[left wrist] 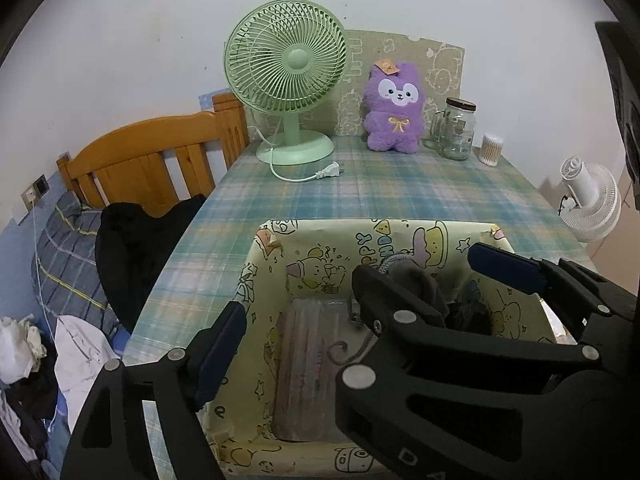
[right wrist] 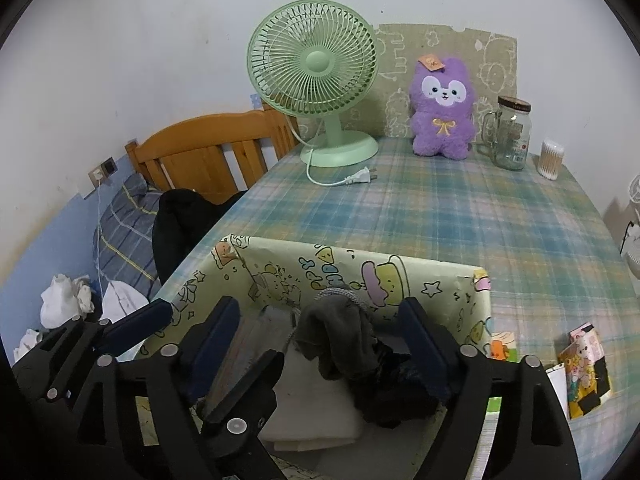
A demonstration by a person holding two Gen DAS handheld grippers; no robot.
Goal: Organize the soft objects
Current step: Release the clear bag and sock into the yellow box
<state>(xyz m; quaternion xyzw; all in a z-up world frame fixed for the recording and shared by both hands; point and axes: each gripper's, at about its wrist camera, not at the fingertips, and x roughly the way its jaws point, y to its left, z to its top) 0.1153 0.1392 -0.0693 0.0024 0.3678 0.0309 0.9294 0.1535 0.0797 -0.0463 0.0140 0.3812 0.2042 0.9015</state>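
Observation:
A yellow cartoon-print box [left wrist: 312, 240] [right wrist: 440, 280] stands open on the plaid table. Inside lie a clear plastic-wrapped pack [left wrist: 308, 364], white folded cloth [right wrist: 316, 404] and dark grey and black socks [right wrist: 344, 344] [left wrist: 420, 280]. My right gripper [right wrist: 324, 332] hovers over the box with its fingers wide apart around the grey sock, not pressing it. My left gripper [left wrist: 360, 308] is open over the box's left side; the right gripper's arm crosses between its fingers. A purple plush toy [left wrist: 394, 110] [right wrist: 442, 110] sits upright at the table's back.
A green desk fan [left wrist: 292, 80] [right wrist: 320, 76] with its loose plug stands at the back left. A glass jar [left wrist: 458, 130], a glass mug and a cotton-swab tub [left wrist: 491, 149] stand at the back right. Small printed packets [right wrist: 584, 368] lie right of the box. A bed with clothes lies left.

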